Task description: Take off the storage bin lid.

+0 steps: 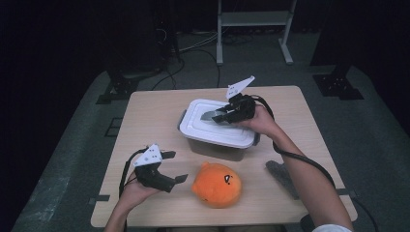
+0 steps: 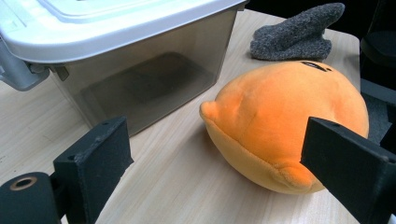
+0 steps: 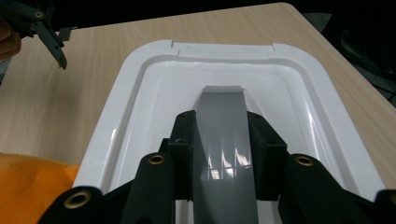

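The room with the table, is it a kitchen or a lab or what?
Probably a lab or recording studio, not a kitchen. Black curtains hang around one bare wooden table, cables trail over the grey floor, and metal stands rise behind.

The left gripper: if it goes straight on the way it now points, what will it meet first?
Most likely the orange plush toy. In the left gripper view the left gripper stands open, with the toy just ahead, towards its right jaw. The clear box lies further on to the left. Depth is hard to judge.
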Motion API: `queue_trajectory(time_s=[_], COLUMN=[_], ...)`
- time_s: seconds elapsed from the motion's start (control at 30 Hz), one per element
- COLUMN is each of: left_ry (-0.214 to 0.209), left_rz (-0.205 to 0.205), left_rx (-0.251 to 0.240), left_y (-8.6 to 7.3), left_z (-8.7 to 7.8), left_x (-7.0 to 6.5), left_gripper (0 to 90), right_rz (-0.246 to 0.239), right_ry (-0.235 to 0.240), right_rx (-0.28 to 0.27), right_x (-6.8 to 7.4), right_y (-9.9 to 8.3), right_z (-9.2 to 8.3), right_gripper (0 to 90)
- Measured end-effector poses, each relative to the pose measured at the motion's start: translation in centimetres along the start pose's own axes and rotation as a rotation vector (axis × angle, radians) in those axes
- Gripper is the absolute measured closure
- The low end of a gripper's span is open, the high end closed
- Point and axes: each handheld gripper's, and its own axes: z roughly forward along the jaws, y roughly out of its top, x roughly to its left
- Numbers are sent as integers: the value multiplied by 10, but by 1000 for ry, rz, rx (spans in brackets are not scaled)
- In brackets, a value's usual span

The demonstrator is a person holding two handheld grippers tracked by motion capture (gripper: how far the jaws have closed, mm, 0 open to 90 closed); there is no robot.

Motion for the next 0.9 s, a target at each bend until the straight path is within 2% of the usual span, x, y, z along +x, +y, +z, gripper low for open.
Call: queue_trajectory(time_s=[0.23, 0.5, 0.63, 0.9], left_ry=[1, 3, 3, -2], left_rz=[-4, -3, -1, -6], left_rx=[-2, 6, 10, 15], left_y=[0, -1, -1, -2], left_z=[-1, 0, 1, 3], left_x=[1, 0, 0, -1], left_gripper=[75, 75, 75, 75], right_rz=[-6, 12, 32, 119], right_ry=[-20, -89, -144, -236], right_rx=[-35, -70, -73, -91], right_x=[0, -3, -9, -19], right_y=[4, -3, -18, -62], right_z=[-17, -67, -97, -149], right_gripper=[655, 655, 655, 655])
